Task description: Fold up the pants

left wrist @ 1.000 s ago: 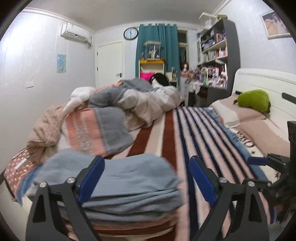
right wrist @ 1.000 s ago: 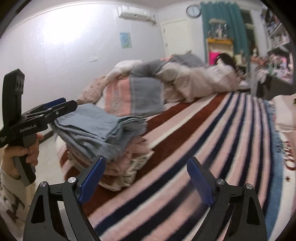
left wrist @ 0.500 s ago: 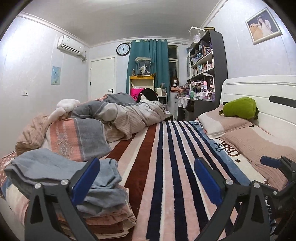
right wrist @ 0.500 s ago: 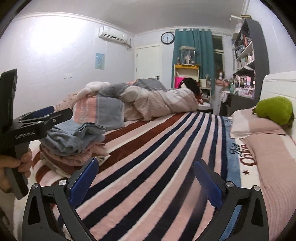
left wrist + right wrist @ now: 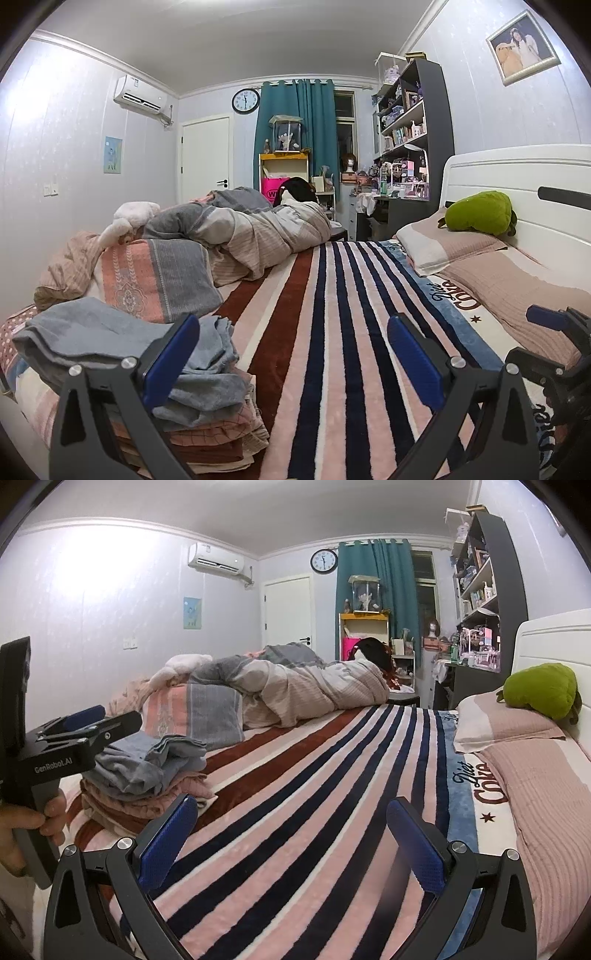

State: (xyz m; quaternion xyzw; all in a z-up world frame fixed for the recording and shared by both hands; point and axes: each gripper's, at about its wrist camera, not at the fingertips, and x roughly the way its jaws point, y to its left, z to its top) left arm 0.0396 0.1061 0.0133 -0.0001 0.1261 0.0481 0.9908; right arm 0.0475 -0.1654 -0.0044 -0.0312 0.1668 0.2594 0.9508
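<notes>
Grey-blue pants (image 5: pixel 92 332) (image 5: pixel 147 757) lie folded, a little rumpled, on top of a stack of folded clothes (image 5: pixel 207 439) (image 5: pixel 147 805) at the left edge of the bed. My left gripper (image 5: pixel 291 325) stands open just right of the stack, its left finger (image 5: pixel 173 354) in front of the pants without pressing on them. My right gripper (image 5: pixel 291 805) is open over the striped blanket (image 5: pixel 314 794), nothing between its pads. The left gripper (image 5: pixel 107 718), held by a hand (image 5: pixel 22 823), also shows at the left of the right wrist view.
A heap of quilts and loose clothes (image 5: pixel 240 229) fills the far left of the bed. Pillows (image 5: pixel 450 247), a green plush toy (image 5: pixel 480 212) and a white headboard (image 5: pixel 517 166) lie on the right. The right gripper (image 5: pixel 554 325) sits at the right edge of the left wrist view.
Both grippers drew back from the stack and swung right; the pants stayed on top of the stack. Both pairs of jaws widened a little, then held still.
</notes>
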